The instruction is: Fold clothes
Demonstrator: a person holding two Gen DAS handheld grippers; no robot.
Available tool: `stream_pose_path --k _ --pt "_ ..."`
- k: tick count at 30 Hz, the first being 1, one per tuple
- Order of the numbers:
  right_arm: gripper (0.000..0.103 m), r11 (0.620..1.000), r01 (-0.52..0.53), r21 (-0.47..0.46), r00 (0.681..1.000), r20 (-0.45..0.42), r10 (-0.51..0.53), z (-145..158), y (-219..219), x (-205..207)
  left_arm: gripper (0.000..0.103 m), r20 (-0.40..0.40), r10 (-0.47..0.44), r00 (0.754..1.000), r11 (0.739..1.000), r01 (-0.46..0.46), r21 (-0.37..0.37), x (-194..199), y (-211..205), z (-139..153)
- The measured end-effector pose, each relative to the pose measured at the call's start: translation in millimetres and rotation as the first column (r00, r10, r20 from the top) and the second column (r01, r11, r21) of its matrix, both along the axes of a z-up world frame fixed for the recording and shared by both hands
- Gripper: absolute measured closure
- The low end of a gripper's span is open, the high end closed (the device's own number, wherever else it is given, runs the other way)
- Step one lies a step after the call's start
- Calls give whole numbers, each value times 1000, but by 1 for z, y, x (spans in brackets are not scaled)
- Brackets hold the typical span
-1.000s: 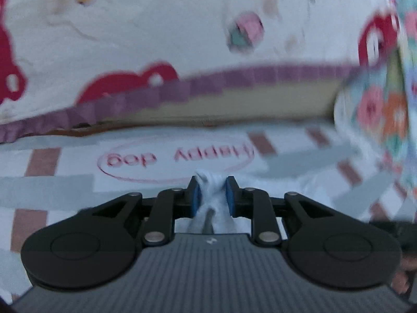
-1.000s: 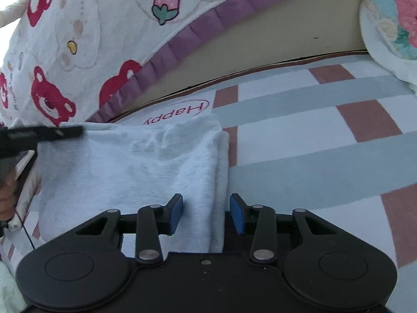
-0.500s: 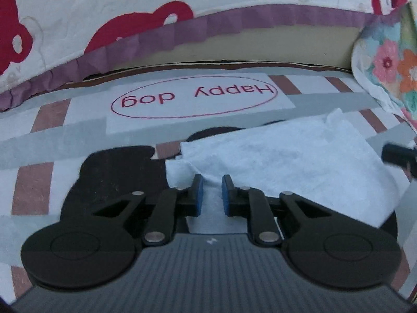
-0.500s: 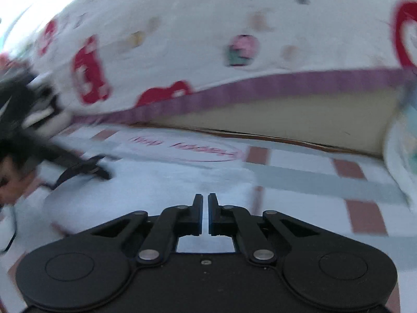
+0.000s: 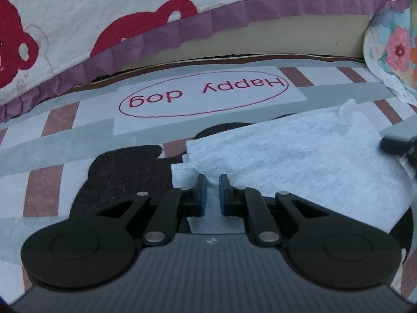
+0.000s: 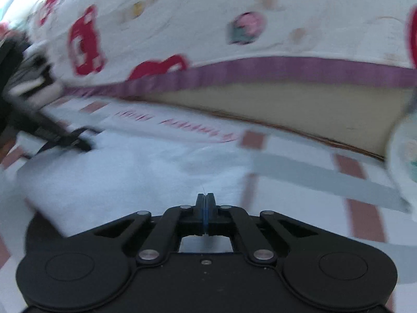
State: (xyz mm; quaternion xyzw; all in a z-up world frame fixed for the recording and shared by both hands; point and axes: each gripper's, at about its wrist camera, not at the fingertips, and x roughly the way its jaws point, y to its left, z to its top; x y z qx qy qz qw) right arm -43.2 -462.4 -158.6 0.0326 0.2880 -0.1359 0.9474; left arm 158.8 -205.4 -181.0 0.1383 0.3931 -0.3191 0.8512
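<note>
- A folded white cloth (image 5: 299, 156) lies flat on a checked mat (image 5: 52, 156), near a bed's purple-trimmed cover (image 5: 182, 26).
- Left gripper (image 5: 213, 190): fingers narrowly apart over the cloth's near left corner, holding nothing.
- Right gripper (image 6: 205, 203): fingers pressed together, empty, at the cloth's near edge; view blurred.

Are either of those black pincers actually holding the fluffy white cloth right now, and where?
Neither appears to. The left gripper is slightly open over the folded white fleecy cloth's near-left corner; the right gripper is shut with nothing visible between its pads.

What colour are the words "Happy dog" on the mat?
Red lettering, ringed by a red oval; clearest in the left wrist view.
</note>
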Motion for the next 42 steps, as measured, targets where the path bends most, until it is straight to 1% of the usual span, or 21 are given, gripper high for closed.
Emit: stream_pose_path --k 5,8,9,13,14,16,17,22,24,26,28,29,30,31,32,34,36,39,40,41,42 --pt "103 992 126 1 992 18 -126 4 -30 -20 93 27 -2 1000 1000 2 -4 -4 1 -3" --pt "102 975 196 -103 978 -58 -202 4 -33 -31 93 22 10 1000 1000 -10 -17 -3 3 -3" --pt "91 966 216 -138 970 -81 -229 4 -34 -35 93 20 14 1000 1000 -14 -17 -3 2 -3" --pt "78 919 279 -278 930 -161 -331 5 -38 -50 92 0 31 1000 999 -31 -11 -2 1 4" --pt "66 947 208 -245 957 -149 -248 9 -28 -45 90 -7 41 999 999 -41 -17 -2 3 8" --pt "63 991 100 -91 990 -93 -109 19 -13 -31 89 -39 63 997 994 -66 -86 -2 10 16" --pt "63 999 45 -20 997 -59 -46 24 -6 -23 89 -55 64 996 990 -70 -123 -2 14 19" --pt "62 999 2 32 995 -95 1 10 0 27 89 -47 41 998 995 -45 -89 -7 15 10" --pt "57 998 -15 54 994 -108 21 4 3 47 88 -51 40 998 994 -45 -95 -8 17 5" --pt "59 997 -31 75 992 -122 40 -1 5 67 87 -68 53 996 993 -60 -103 -6 20 2" --pt "55 994 -47 97 989 -134 60 -7 8 86 87 -91 61 994 992 -71 -107 -5 22 2" --pt "61 993 -55 108 988 -140 70 -10 9 96 87 -99 63 993 992 -73 -105 -4 22 3" --pt "77 991 -63 119 986 -146 80 -13 10 106 87 -98 61 993 992 -71 -101 -4 22 2" --pt "78 989 -70 130 984 -152 90 -16 11 116 87 -97 60 993 993 -70 -98 -5 21 2" --pt "77 987 -75 139 983 -158 97 -18 12 125 87 -96 59 994 993 -68 -95 -5 21 2" --pt "76 994 -26 109 984 -175 45 -21 -5 120 86 -95 61 994 992 -71 -101 -4 21 1" --pt "56 997 23 78 982 -189 -8 -24 -21 115 85 -100 70 993 990 -81 -114 -2 23 -1" --pt "56 994 82 78 985 -160 -69 -15 -30 100 82 -107 84 991 986 -98 -133 1 26 -2" --pt "56 991 100 85 986 -143 -87 -9 -30 93 79 -116 104 988 982 -120 -144 4 29 -2" --pt "55 989 116 96 987 -125 -104 -4 -31 87 68 -125 124 984 977 -143 -155 8 33 -1" --pt "54 982 125 143 989 -98 -112 2 -32 77 65 -138 172 975 967 -194 -168 12 39 3"
